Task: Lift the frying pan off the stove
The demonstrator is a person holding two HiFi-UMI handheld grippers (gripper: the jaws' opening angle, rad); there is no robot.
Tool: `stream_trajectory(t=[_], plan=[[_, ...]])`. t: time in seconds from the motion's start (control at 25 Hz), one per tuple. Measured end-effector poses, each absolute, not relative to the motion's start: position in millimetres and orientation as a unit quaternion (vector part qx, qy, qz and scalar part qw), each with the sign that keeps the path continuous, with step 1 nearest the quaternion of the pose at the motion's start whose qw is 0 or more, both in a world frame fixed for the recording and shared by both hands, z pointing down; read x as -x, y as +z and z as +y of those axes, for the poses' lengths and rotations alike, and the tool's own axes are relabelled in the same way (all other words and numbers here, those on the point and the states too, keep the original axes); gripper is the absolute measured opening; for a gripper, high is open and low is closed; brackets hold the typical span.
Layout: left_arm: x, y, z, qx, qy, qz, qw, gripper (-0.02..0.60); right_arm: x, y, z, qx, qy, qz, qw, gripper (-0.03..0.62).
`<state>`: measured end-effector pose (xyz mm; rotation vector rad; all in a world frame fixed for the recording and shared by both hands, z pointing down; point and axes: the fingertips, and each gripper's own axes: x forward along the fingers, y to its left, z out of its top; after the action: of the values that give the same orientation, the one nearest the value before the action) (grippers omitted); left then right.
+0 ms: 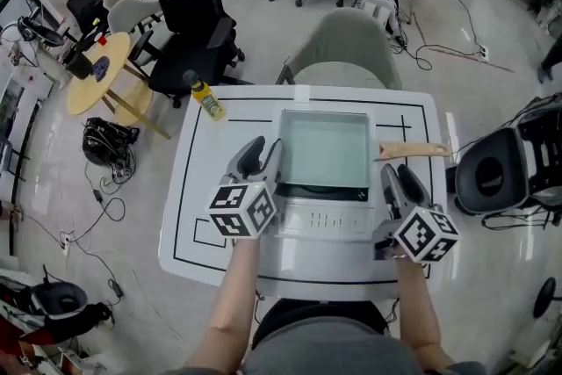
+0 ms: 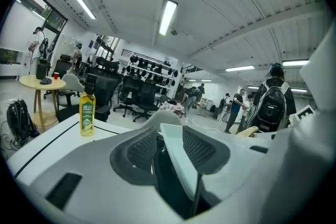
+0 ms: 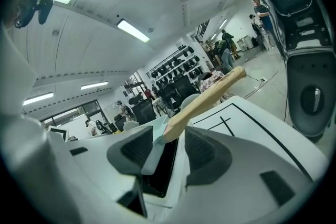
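A square pale-green frying pan sits on the white stove in the middle of the white table. Its wooden handle points right. My left gripper is at the pan's front left corner. In the left gripper view the pan's rim stands between the open jaws with gaps on both sides. My right gripper is by the front right corner, just below the handle. In the right gripper view the pan's corner and the handle line up between its open jaws.
A yellow bottle stands on the table's back left corner, seen also as the bottle in the left gripper view. A grey chair is behind the table, a black office chair at the back left, a black stool to the right.
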<state>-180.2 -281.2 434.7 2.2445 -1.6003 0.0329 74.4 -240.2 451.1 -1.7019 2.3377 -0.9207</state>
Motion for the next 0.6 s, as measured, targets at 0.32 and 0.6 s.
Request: stream_trajectory(t=[0.32,0.6], plan=[[168,452,-296,-0.804,0.041,-0.543,0.239,0.144,-83,452,-236,0.586,-0.305,0.749,0.053,0.184],[161,467,-301,-0.797,0.068,-0.537,0.27,0.143,-83,454,-233,0.589,-0.309,0.745,0.055,0.184]])
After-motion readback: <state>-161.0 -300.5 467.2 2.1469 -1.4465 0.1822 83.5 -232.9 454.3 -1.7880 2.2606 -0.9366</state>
